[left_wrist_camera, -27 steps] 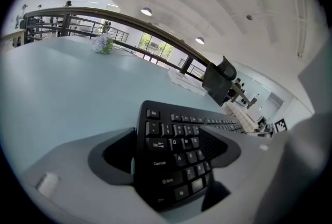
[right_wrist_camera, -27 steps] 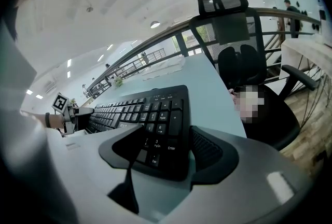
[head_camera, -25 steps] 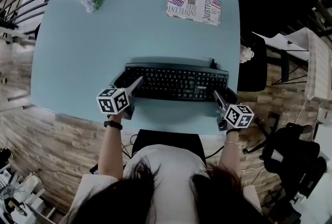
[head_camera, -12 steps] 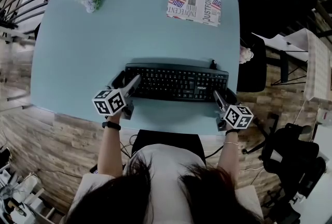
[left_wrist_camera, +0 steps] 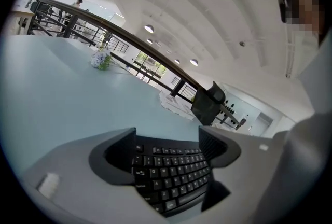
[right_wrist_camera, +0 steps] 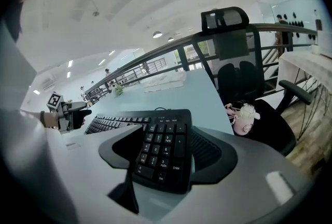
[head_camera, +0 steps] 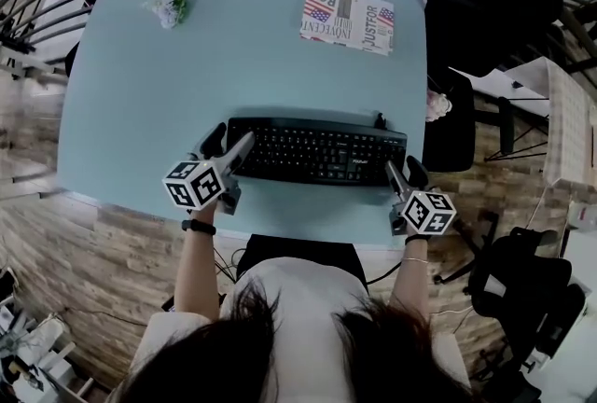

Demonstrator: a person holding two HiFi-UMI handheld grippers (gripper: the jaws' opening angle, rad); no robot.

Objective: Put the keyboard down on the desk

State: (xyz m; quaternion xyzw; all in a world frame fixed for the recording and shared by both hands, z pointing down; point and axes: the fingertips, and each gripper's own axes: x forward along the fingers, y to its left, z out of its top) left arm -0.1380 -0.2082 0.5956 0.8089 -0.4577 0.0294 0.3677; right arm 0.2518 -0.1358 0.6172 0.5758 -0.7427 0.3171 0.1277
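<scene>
keyboard (head_camera: 317, 150) by desk (head_camera: 140, 65) near edge, left gripper (head_camera: 230, 142) and right gripper (head_camera: 402, 170) each pinching one end

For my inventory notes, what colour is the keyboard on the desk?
The keyboard is black with pale key legends, clearest in the right gripper view.

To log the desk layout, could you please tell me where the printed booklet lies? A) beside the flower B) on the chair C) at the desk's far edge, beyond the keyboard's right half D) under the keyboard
C: the booklet lies flat far back on the desk, apart from the keyboard and the flower.
</scene>
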